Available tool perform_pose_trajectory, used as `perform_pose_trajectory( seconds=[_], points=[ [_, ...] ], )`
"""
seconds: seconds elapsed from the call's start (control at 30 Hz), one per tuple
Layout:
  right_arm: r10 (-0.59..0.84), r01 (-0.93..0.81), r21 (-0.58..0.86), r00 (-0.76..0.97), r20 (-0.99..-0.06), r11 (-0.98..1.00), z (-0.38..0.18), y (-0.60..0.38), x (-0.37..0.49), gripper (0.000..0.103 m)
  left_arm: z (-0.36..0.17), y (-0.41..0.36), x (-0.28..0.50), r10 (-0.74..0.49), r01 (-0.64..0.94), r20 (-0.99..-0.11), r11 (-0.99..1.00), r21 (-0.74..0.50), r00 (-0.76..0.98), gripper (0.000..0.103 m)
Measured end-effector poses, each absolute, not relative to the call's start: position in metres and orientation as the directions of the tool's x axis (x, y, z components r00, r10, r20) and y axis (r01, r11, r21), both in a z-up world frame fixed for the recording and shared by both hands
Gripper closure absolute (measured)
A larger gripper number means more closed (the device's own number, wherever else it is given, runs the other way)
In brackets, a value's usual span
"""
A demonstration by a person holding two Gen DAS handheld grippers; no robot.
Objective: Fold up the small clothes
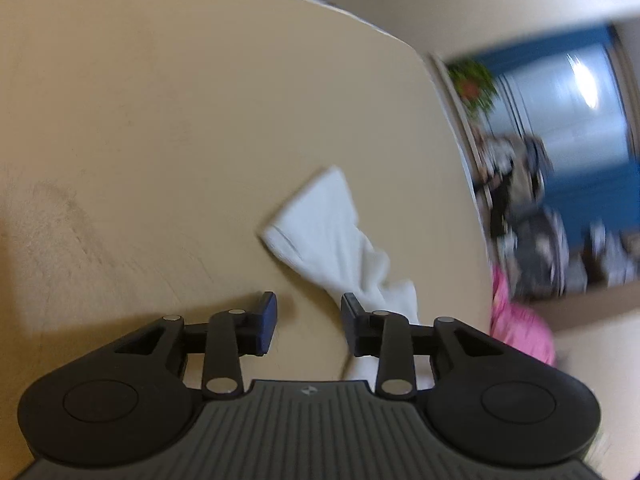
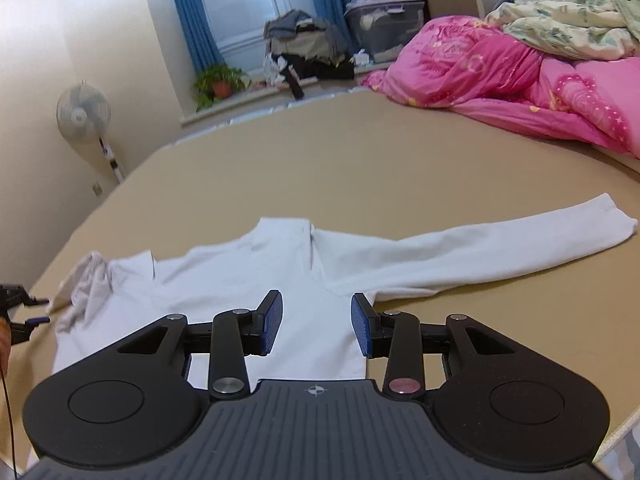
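White long-sleeved cotton shirt flat on tan bed surface, hem hidden behind released right gripper; left gripper released, view blurred, one sleeve visible

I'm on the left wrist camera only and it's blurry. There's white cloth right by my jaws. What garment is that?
Observer: It's a white long-sleeved shirt spread flat on the tan surface. What you see is only its bunched sleeve.
Operator: Where's the other sleeve?
Observer: The other sleeve lies stretched out straight, pointing to the right in the right wrist view.
Operator: And the right gripper?
Observer: The right gripper is over the shirt's body. Its jaws are open and there is no cloth between them.
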State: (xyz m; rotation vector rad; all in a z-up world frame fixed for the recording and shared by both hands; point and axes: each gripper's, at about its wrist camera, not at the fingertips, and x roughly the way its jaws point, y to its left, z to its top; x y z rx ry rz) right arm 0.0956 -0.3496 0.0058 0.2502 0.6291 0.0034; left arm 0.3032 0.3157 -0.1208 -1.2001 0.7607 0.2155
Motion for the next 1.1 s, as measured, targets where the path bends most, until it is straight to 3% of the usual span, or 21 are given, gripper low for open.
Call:
perform_pose_trajectory(
  seconds=[0.2,0.27,0.3,0.37,0.43,0.5,0.6,0.8,1.1],
  points=[
    [0.078,0.034,0.173,0.797,-0.599,0.984,0.002,-0.335,0.103,0.063,-0.132,0.334,0.327,-0.229,-0.528,-0.599,0.303,-0.793,0.767,0.066],
    [0.069,0.032,0.152,0.785,-0.616,0.988,-0.002,-0.333,0.106,0.063,-0.133,0.335,0.335,-0.2,-0.548,-0.63,0.343,-0.763,0.751,0.093],
    [0.065,0.031,0.141,0.78,-0.622,0.989,-0.003,-0.332,0.106,0.063,-0.131,0.334,0.338,-0.173,-0.57,-0.664,0.386,-0.725,0.727,0.099],
    [0.055,0.031,0.124,0.773,-0.632,0.992,-0.005,-0.329,0.107,0.063,-0.12,0.332,0.343,-0.127,-0.57,-0.69,0.469,-0.675,0.713,0.099],
    [0.045,0.03,0.105,0.766,-0.641,0.994,-0.007,-0.327,0.108,0.063,-0.091,0.333,0.342,0.054,-0.643,-0.764,0.581,-0.499,0.642,0.1],
    [0.037,0.03,0.091,0.761,-0.648,0.995,-0.009,-0.326,0.108,0.063,-0.062,0.343,0.334,0.294,-0.735,-0.779,0.612,-0.292,0.554,0.1],
    [0.035,0.025,0.083,0.76,-0.649,0.996,-0.009,-0.324,0.107,0.063,-0.042,0.379,0.308,0.571,-0.888,-0.747,0.457,-0.055,0.34,0.1],
    [0.039,0.019,0.083,0.76,-0.648,0.996,-0.008,-0.325,0.105,0.063,-0.056,0.448,0.254,0.585,-0.973,-0.79,0.222,-0.064,0.185,0.1],
    [0.05,0.004,0.081,0.757,-0.651,0.997,-0.008,-0.321,0.101,0.063,-0.062,0.508,0.222,0.552,-0.954,-0.78,0.199,-0.222,0.296,0.1]
  ],
)
